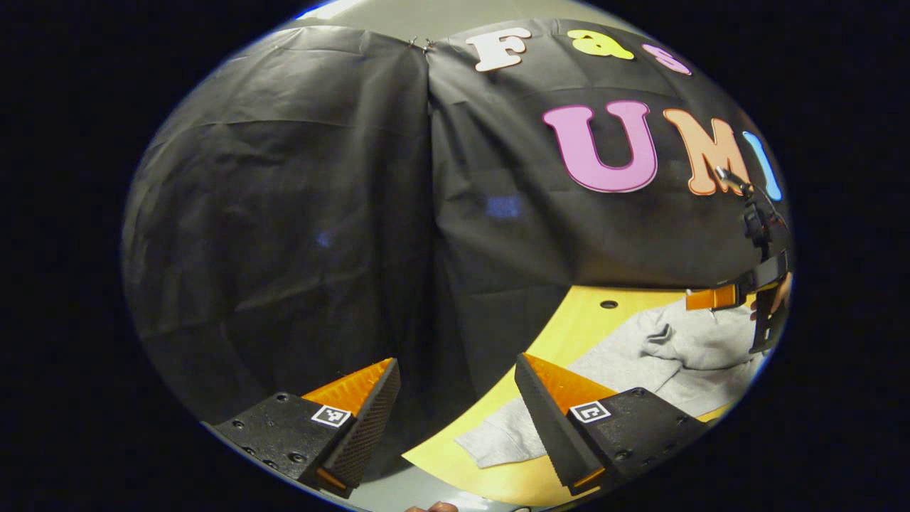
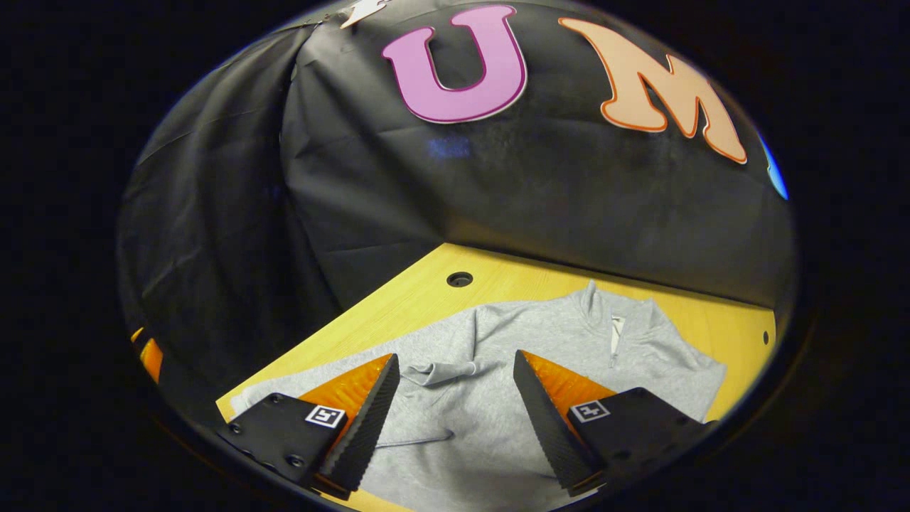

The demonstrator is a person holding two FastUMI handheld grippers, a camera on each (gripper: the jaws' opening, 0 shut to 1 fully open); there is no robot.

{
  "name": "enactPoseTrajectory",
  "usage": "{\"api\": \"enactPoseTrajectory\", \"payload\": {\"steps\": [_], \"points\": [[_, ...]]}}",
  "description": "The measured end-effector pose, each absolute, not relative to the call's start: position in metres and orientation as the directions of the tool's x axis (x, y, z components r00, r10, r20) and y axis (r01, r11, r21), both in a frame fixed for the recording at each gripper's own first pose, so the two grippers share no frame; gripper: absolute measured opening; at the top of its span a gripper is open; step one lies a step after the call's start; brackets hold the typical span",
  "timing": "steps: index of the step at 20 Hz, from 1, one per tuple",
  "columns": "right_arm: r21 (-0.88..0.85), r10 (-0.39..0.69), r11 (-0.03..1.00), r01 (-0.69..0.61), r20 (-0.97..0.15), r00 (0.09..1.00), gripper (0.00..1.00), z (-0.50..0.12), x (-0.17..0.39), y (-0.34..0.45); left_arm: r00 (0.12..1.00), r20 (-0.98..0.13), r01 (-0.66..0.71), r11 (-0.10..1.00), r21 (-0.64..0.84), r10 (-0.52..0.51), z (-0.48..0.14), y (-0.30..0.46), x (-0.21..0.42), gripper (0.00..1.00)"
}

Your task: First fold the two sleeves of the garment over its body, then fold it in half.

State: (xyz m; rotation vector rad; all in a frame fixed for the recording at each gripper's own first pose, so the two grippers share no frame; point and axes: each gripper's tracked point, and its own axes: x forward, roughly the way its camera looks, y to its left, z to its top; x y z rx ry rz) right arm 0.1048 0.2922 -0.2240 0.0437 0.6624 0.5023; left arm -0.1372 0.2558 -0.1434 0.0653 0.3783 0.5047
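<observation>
A grey zip-collar sweatshirt lies flat on the yellow wooden table, collar toward the far wall. A sleeve cuff rests folded across its body. My right gripper hovers open above the sweatshirt's middle, nothing between its fingers. In the left gripper view the sweatshirt stretches along the table, its lower hem nearest me. My left gripper stands open off the table's left edge, above the hem corner, holding nothing. The right gripper shows at the far right above the garment.
Black cloth walls close the booth at the back and left. The table has a round cable hole near the back wall. Bare tabletop lies behind the collar and to the garment's left. A fingertip shows at the bottom edge.
</observation>
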Motion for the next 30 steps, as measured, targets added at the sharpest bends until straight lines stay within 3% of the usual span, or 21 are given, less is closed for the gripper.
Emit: {"api": "enactPoseTrajectory", "payload": {"steps": [14, 21, 23, 27, 28, 30], "points": [[0.104, 0.273, 0.96, -0.26, -0.555, 0.786, 0.99, -0.187, 0.088, 0.152, 0.668, -0.631, -0.49, 0.871, 0.027, 0.395, -0.291, 0.245, -0.128, 0.96], [0.062, 0.207, 0.975, -0.211, -0.582, 0.786, 0.99, -0.195, 0.066, 0.109, 0.567, -0.744, -0.515, 0.857, 0.015, 0.353, -0.339, 0.234, -0.143, 0.95], [0.065, 0.199, 0.978, -0.199, -0.583, 0.787, 0.99, -0.193, 0.062, 0.103, 0.594, -0.718, -0.512, 0.859, 0.01, 0.362, -0.335, 0.236, -0.136, 0.99], [0.067, 0.191, 0.98, -0.188, -0.582, 0.79, 0.96, -0.192, 0.058, 0.096, 0.598, -0.72, -0.512, 0.859, -0.005, 0.352, -0.336, 0.232, -0.138, 0.94], [0.068, 0.192, 0.98, -0.188, -0.582, 0.79, 0.96, -0.191, 0.057, 0.095, 0.606, -0.716, -0.504, 0.864, -0.01, 0.345, -0.337, 0.231, -0.134, 0.89], [0.071, 0.194, 0.979, -0.189, -0.583, 0.789, 0.96, -0.192, 0.056, 0.095, 0.614, -0.723, -0.48, 0.877, -0.024, 0.317, -0.337, 0.224, -0.13, 0.7]]}}
